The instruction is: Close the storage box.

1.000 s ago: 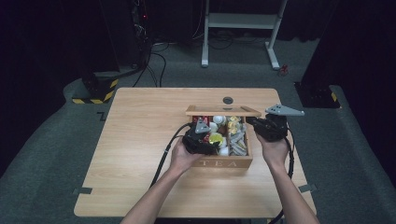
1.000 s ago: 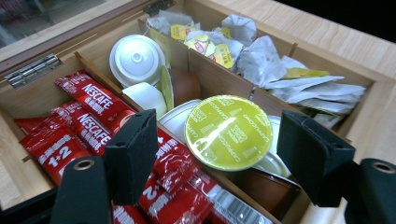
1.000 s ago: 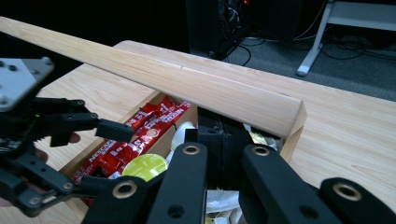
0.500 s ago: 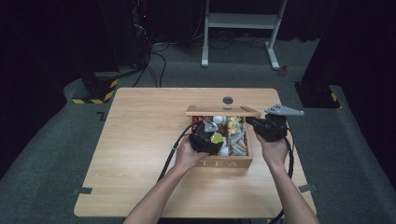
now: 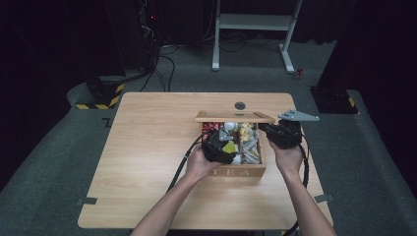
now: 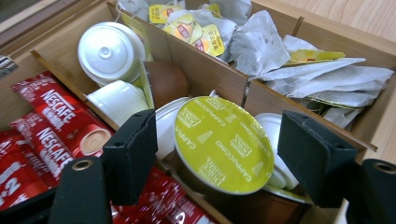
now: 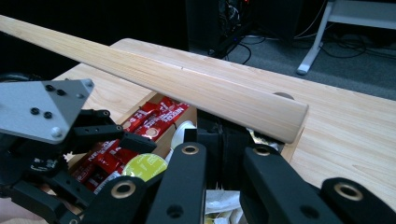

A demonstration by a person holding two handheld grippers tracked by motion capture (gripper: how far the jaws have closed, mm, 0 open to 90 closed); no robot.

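Step in hand: the left gripper [image 6: 219, 156] hangs over the near-left part of the tea box [image 5: 236, 172], its jaws spread either side of a yellow-lidded capsule [image 6: 223, 145] marked cappuccino, pads clear of it; judged a pick about to be made.
Capsule, place: in the box's middle row, lid tilted up, leaning on white capsules [image 6: 112, 52] and on the divider behind it.
Right gripper [image 7: 223, 154]: jaws pressed together at the box's right rim, just under the raised lid [image 7: 177, 84]; it appears to prop that lid open, though the contact is hidden.
Next move, judged: the left jaws must close squarely on the capsule's rim and lift straight up, clear of the dividers; the right should keep the lid steady.
Other contents: red coffee sachets [image 6: 51, 121] in the left compartments, tea bags [image 6: 299, 65] in the right ones.
Table [image 5: 147, 147]: pale wood, the box at its right half, a round cable hole [image 5: 240, 105] near the far edge.
Room: grey carpet, dark surround, a white desk frame [image 5: 255, 24] beyond, a black-and-yellow striped base [image 5: 105, 93] off the far-left corner.
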